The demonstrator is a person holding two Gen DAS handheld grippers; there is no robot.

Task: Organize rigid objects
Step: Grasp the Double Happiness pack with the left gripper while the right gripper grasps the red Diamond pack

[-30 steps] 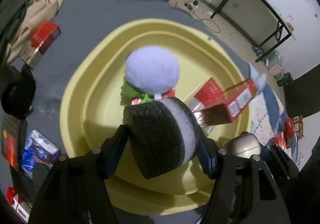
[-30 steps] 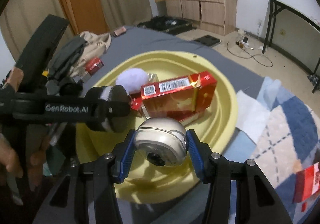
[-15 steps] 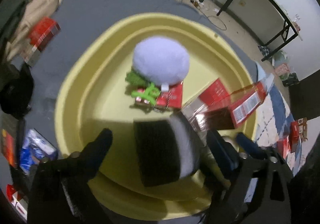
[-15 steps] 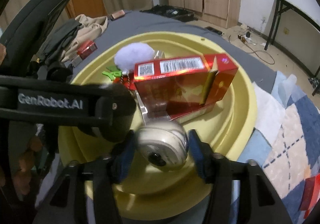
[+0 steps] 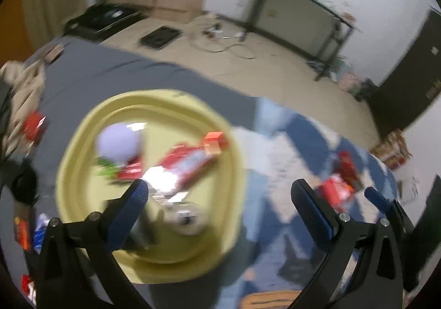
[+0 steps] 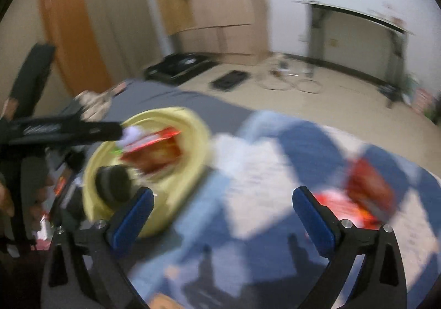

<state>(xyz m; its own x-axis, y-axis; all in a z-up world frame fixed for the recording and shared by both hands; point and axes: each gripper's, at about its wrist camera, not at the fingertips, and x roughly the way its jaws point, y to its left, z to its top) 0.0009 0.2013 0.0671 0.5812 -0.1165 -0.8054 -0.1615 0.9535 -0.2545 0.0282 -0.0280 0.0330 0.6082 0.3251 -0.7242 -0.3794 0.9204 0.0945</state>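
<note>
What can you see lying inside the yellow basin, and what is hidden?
Inside the yellow basin lie a pale lilac ball, red boxes, a black foam roll and a silvery round object. Blur hides anything beneath them.

Yellow basin (image 5: 234, 171), red box (image 5: 190, 162), blue-checked blanket (image 6: 275, 171)

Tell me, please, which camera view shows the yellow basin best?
The left wrist view: the basin shows its whole rim there, blurred, with the purple ball and red box inside. In the right wrist view the basin is smaller, more smeared, and partly hidden behind the left gripper's arm and the right gripper's finger.
</note>
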